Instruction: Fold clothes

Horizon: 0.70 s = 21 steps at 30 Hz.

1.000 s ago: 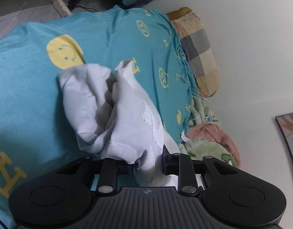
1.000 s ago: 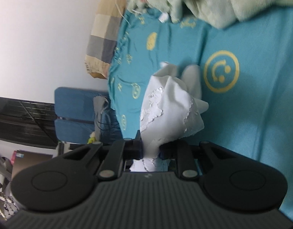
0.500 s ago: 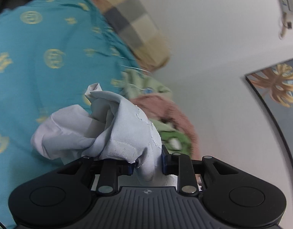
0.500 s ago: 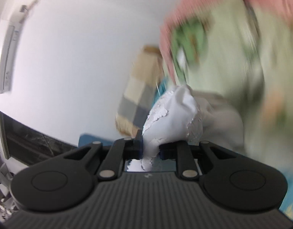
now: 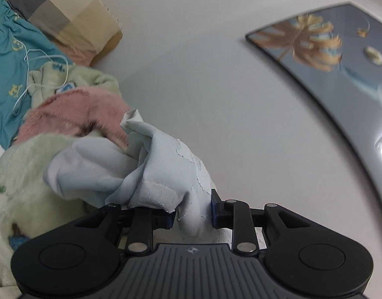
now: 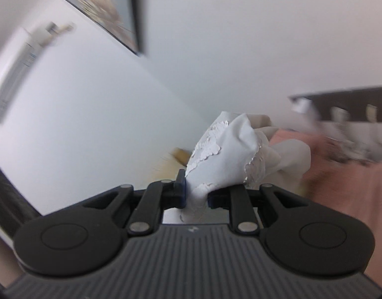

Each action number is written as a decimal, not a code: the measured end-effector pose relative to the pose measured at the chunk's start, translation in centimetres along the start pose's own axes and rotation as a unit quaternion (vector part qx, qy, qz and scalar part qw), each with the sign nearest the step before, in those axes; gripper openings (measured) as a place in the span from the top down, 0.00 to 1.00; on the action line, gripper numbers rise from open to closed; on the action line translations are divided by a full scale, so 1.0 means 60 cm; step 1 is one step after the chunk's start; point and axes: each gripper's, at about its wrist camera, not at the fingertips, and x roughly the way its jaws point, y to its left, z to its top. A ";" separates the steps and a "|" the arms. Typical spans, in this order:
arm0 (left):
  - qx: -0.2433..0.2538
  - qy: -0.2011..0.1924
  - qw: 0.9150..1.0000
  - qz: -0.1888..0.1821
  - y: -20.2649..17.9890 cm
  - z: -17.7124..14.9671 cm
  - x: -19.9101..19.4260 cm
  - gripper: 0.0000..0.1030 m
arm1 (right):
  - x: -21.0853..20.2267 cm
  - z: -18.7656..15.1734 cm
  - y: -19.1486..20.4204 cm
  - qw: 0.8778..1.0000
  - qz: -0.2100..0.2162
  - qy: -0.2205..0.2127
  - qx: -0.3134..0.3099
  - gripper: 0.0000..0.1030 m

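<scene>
White garment [image 5: 151,174]: a light fabric item with a cracked, flaking print on its surface. It is bunched, not flat, and is raised clear of the bed, with each end pinched in one gripper.

Task progress, as judged from the present views:
- No fold is visible. The cloth hangs in loose gathers between the two grip points.
- Remaining steps appear to be all of them: spread the garment, lay it flat on the teal bedsheet [image 5: 4,57], then make the folds.
- Both cameras point largely at the white wall [image 5: 216,62] and a framed leaf picture [image 5: 315,39], so the garment is probably being lifted or shaken out.

Left gripper [image 5: 193,218]: jaws closed most of the way onto a thick roll of the garment. The fabric fills the gap between the pads.

Right gripper [image 6: 196,196]: jaws drawn in to a narrow gap, clamping a thinner twist of the same garment [image 6: 228,159]. The right view is motion-blurred, so background detail is unreliable.

Adjacent items: a pink fluffy blanket [image 5: 74,109] and a pale green fleece blanket [image 5: 21,179] lie heaped just behind the garment; a checked pillow [image 5: 66,17] rests against the wall.
</scene>
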 end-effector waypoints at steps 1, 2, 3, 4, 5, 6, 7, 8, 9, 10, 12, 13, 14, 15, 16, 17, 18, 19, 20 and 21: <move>0.007 0.014 1.000 0.008 0.013 -0.016 0.008 0.72 | 0.002 -0.013 -0.016 1.000 -0.014 0.012 -0.009 0.81; 0.014 0.027 0.999 0.017 0.027 -0.032 0.016 0.72 | -0.002 -0.026 -0.032 0.999 -0.027 0.026 -0.015 0.81; 0.021 0.041 0.999 0.025 0.040 -0.048 0.024 0.72 | -0.007 -0.041 -0.047 0.998 -0.039 0.040 -0.021 0.81; 0.028 0.055 0.998 0.034 0.054 -0.065 0.031 0.72 | -0.012 -0.056 -0.060 0.997 -0.050 0.055 -0.025 0.81; 0.035 0.068 0.996 0.042 0.067 -0.081 0.039 0.72 | -0.018 -0.072 -0.072 0.995 -0.060 0.069 -0.029 0.82; 0.042 0.079 0.995 0.050 0.078 -0.096 0.037 0.72 | -0.026 -0.088 -0.081 0.994 -0.069 0.081 -0.033 0.82; 0.050 0.089 0.993 0.057 0.089 -0.111 0.031 0.72 | -0.034 -0.103 -0.089 0.992 -0.079 0.092 -0.037 0.82; 0.057 0.098 0.991 0.064 0.099 -0.126 0.025 0.72 | -0.040 -0.116 -0.096 0.990 -0.089 0.104 -0.041 0.82; 0.062 0.105 0.990 0.071 0.112 -0.137 0.016 0.72 | -0.046 -0.127 -0.101 0.988 -0.098 0.114 -0.045 0.82; 0.066 0.109 0.989 0.077 0.122 -0.147 0.010 0.72 | -0.050 -0.135 -0.101 0.986 -0.102 0.120 -0.049 0.82; 0.074 0.114 0.986 0.091 0.135 -0.161 0.005 0.71 | -0.057 -0.151 -0.100 0.983 -0.111 0.133 -0.056 0.82; 0.079 0.115 0.985 0.099 0.139 -0.162 0.006 0.70 | -0.061 -0.159 -0.100 0.982 -0.116 0.140 -0.059 0.82; 0.084 0.115 0.984 0.106 0.142 -0.164 0.006 0.68 | -0.063 -0.164 -0.099 0.980 -0.119 0.145 -0.062 0.82; 0.092 0.114 0.983 0.113 0.138 -0.162 0.006 0.67 | -0.064 -0.163 -0.097 0.980 -0.121 0.147 -0.065 0.82; 0.102 0.111 0.981 0.119 0.130 -0.160 0.005 0.66 | -0.064 -0.161 -0.095 0.979 -0.123 0.150 -0.064 0.81; 0.112 0.110 0.980 0.126 0.122 -0.159 0.005 0.61 | -0.066 -0.158 -0.093 0.979 -0.123 0.153 -0.060 0.81; 0.123 0.108 0.977 0.134 0.115 -0.158 0.005 0.55 | -0.067 -0.154 -0.091 0.978 -0.124 0.156 -0.055 0.80; 0.133 0.109 0.974 0.145 0.106 -0.158 -0.001 0.50 | -0.070 -0.151 -0.089 0.978 -0.125 0.159 -0.051 0.80; 0.143 0.109 0.971 0.156 0.097 -0.157 -0.010 0.37 | -0.075 -0.148 -0.086 0.978 -0.126 0.163 -0.047 0.77; 0.153 0.110 0.968 0.168 0.087 -0.157 -0.018 0.25 | -0.081 -0.146 -0.083 0.977 -0.126 0.166 -0.046 0.76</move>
